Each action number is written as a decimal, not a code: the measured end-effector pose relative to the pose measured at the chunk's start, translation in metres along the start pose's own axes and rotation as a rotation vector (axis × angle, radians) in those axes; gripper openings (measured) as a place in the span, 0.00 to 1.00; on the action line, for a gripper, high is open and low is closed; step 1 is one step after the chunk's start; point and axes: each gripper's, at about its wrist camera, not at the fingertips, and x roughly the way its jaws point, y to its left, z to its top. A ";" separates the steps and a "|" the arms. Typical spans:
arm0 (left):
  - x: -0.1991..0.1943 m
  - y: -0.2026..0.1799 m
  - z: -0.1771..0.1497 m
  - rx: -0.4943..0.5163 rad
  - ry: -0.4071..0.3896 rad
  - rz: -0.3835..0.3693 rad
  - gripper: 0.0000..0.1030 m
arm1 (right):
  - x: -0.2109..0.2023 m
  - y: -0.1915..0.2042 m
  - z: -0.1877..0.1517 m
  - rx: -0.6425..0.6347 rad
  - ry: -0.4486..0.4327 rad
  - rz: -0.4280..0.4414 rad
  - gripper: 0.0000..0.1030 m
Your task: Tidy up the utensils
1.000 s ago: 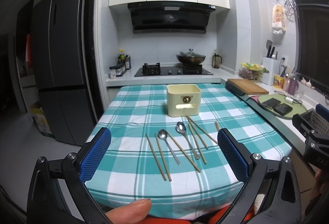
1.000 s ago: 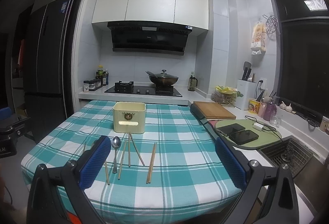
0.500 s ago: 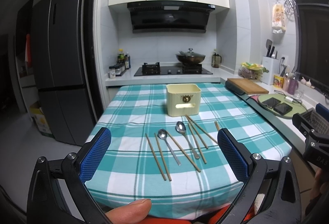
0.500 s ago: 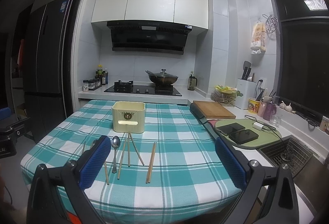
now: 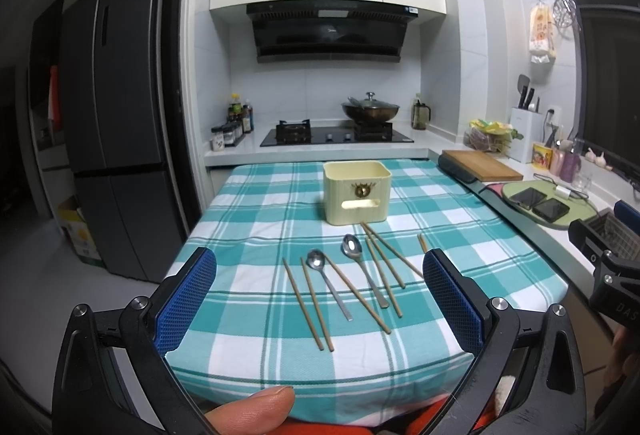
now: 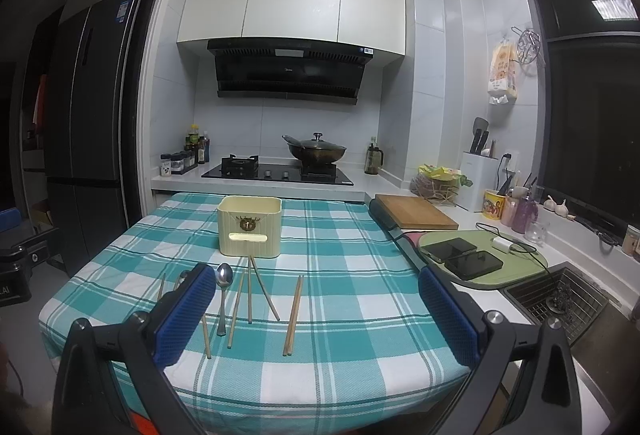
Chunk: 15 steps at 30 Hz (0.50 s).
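Note:
A cream utensil holder stands upright on the teal checked tablecloth. In front of it lie two metal spoons and several wooden chopsticks, spread side by side. One spoon shows in the right wrist view. My left gripper is open and empty, held above the table's near edge. My right gripper is open and empty, also short of the utensils, to the right of the left one.
A wooden cutting board and a green mat with two phones lie on the counter to the right. A sink is at the near right. A stove with a wok is behind the table. A fridge stands left.

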 end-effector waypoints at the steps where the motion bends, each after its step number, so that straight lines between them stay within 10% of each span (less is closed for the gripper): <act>1: 0.000 0.000 0.000 0.000 0.001 0.000 1.00 | 0.001 -0.001 0.000 0.000 0.002 0.000 1.00; 15: 0.009 0.000 0.001 0.001 0.015 0.002 1.00 | 0.006 -0.005 -0.001 0.000 0.015 -0.004 1.00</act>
